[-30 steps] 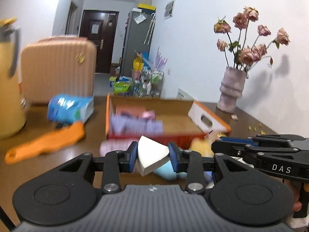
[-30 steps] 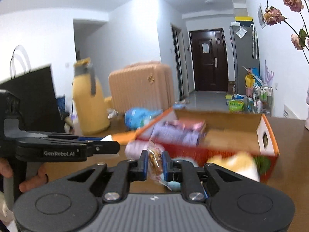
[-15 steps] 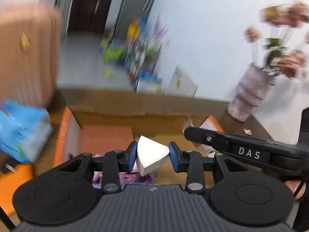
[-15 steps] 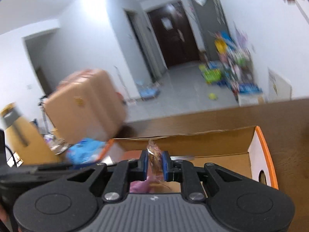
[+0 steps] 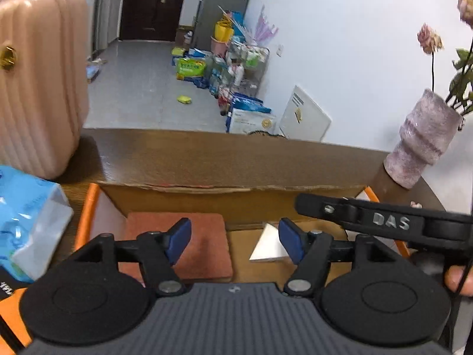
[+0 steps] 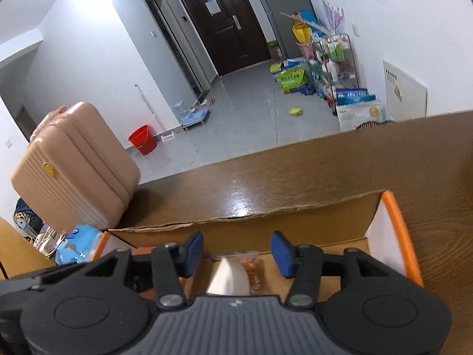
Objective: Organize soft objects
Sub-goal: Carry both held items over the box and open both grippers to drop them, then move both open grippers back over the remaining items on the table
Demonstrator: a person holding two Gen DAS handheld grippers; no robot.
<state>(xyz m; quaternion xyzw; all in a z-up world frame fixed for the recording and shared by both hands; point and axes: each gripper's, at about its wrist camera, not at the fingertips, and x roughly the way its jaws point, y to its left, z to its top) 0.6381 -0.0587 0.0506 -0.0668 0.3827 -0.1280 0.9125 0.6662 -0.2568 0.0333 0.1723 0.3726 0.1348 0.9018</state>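
Note:
Both grippers hover over an open cardboard box (image 5: 236, 198) with orange edges. My left gripper (image 5: 235, 244) is open and empty. The white wedge-shaped sponge (image 5: 270, 247) lies on the box floor just below its right finger. A rust-red flat pad (image 5: 204, 242) lies in the box to the left. My right gripper (image 6: 237, 253) is open and empty. Below it in the box lie the white sponge (image 6: 229, 278) and a clear snack packet (image 6: 254, 269). The right gripper's arm (image 5: 384, 222) crosses the left wrist view at the right.
A pink suitcase (image 5: 38, 80) stands on the table at the far left. A blue plastic pack (image 5: 26, 222) lies left of the box. A purple vase (image 5: 422, 139) with dried flowers stands at the far right. The brown table's (image 6: 325, 171) far edge runs behind the box.
Both grippers moved forward over the box and opened. The left let go of the white sponge and the right let go of the snack packet; both now lie in the box.

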